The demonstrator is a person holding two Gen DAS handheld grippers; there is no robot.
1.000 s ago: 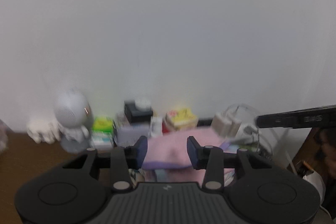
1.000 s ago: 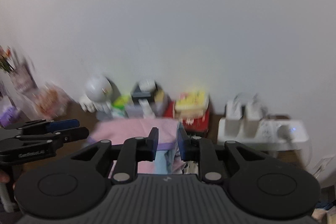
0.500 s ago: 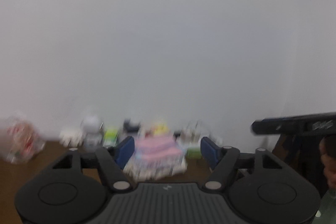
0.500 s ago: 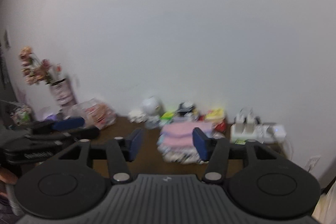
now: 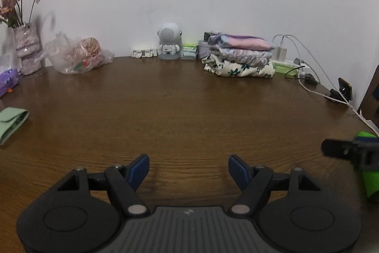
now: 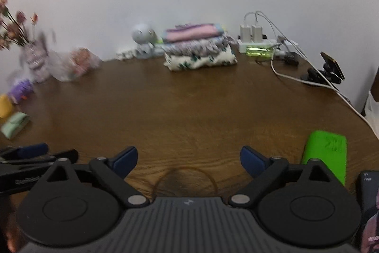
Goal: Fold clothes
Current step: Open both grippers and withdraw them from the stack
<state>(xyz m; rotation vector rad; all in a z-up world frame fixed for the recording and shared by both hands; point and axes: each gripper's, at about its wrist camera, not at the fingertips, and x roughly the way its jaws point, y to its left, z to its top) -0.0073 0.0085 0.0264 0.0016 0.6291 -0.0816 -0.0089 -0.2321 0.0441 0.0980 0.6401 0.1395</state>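
Observation:
A stack of folded clothes [image 5: 239, 56] lies at the back of the brown table [image 5: 180, 110], pink piece on top, floral piece at the bottom; the same stack of folded clothes [image 6: 199, 49] shows in the right wrist view. My left gripper [image 5: 188, 168] hangs over the table's near side, far from the stack, jaws apart and empty. My right gripper [image 6: 188, 161] is also back near the front, its jaws still opening wide with nothing between them. The left gripper's fingers [image 6: 35, 153] show at the right wrist view's left edge.
A vase of dried flowers [image 5: 26, 49], a plastic bag [image 5: 78, 56] and a small astronaut figure [image 5: 168, 44] line the back. Chargers and cables [image 6: 260, 44] run along the right. A green block [image 6: 327, 155], a phone [image 6: 369, 200] and a green pouch [image 5: 10, 122] lie near the edges.
Both grippers let go of the pink garment, opened wide and pulled back from the stack toward the table's near side and downward. The pink piece now rests on top of the stack.

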